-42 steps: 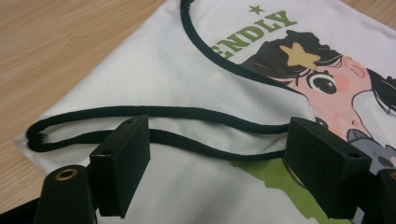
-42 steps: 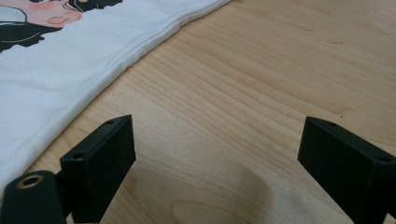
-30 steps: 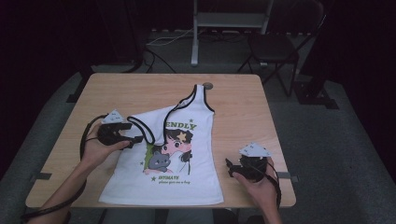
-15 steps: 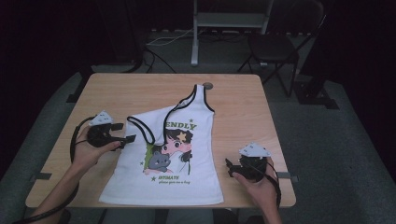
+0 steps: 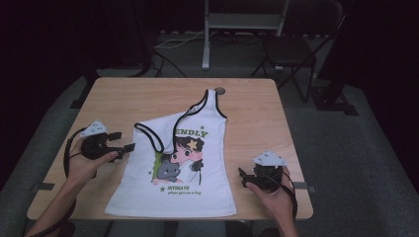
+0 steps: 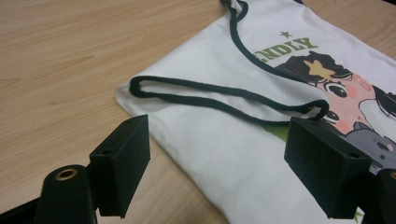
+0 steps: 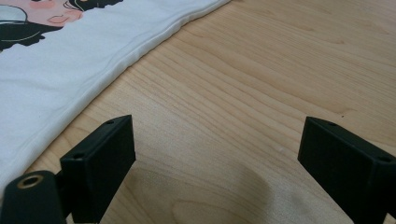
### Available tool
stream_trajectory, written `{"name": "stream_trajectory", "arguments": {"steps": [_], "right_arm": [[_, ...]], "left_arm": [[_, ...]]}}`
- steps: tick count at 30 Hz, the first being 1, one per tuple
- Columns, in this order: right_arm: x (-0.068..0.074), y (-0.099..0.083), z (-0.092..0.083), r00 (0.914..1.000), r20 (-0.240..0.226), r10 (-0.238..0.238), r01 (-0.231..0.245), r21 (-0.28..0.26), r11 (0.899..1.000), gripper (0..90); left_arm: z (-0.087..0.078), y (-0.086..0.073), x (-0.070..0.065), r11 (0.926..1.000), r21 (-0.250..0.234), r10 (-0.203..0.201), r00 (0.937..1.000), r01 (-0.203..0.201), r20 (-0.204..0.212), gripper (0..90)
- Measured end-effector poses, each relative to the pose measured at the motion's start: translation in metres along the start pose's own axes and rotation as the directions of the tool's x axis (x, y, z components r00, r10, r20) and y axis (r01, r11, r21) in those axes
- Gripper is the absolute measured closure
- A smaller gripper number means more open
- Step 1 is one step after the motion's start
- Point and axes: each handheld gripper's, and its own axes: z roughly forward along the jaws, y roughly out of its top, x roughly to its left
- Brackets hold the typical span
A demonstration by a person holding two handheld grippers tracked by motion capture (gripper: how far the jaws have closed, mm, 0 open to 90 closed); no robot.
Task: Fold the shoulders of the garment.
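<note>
A white tank top (image 5: 197, 163) with black trim and a cartoon print lies flat in the middle of the wooden table (image 5: 252, 106). Its left strap is folded over onto the chest, and the black-trimmed loop (image 6: 224, 95) rests on the white cloth. My left gripper (image 5: 122, 141) is open just left of the folded shoulder, apart from the cloth, and the left gripper (image 6: 217, 170) holds nothing. My right gripper (image 5: 242, 177) is open over bare wood just right of the top's lower side edge (image 7: 135, 51). The right gripper (image 7: 217, 170) also holds nothing.
A small round disc (image 5: 219, 91) sits in the table near the top's upper strap. Beyond the table's far edge stand a metal frame (image 5: 244, 22) and a dark chair (image 5: 291, 49), with cables (image 5: 168, 47) on the floor. Bare wood surrounds the garment.
My left gripper has drawn back to the left, away from the folded shoulder of the tank top. The tank top and the right gripper have stayed where they were.
</note>
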Motion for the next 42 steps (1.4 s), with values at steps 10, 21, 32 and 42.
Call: {"name": "stream_trajectory", "arguments": {"steps": [10, 21, 32, 42], "right_arm": [[0.000, 0.000, 0.000, 1.0000, 0.001, -0.001, 0.001, 0.001, 1.000, 10.5], [0.000, 0.000, 0.000, 1.0000, 0.001, 0.000, 0.000, -0.001, 1.000, 10.5], [0.000, 0.000, 0.000, 1.0000, 0.002, 0.001, -0.001, 0.002, 1.000, 10.5], [0.000, 0.000, 0.000, 1.0000, 0.004, 0.003, -0.003, 0.003, 1.000, 10.5]], "left_arm": [[-0.019, -0.021, 0.009, 0.9985, -0.032, -0.046, 0.9988, 0.045, -0.018, 22.1], [-0.032, -0.040, 0.017, 0.9945, -0.056, -0.091, 0.9952, 0.089, -0.037, 22.1], [-0.048, -0.052, 0.028, 0.9904, -0.088, -0.113, 0.9911, 0.107, -0.070, 22.1], [-0.052, -0.066, 0.033, 0.9859, -0.113, -0.136, 0.9843, 0.124, -0.112, 22.1]]}}
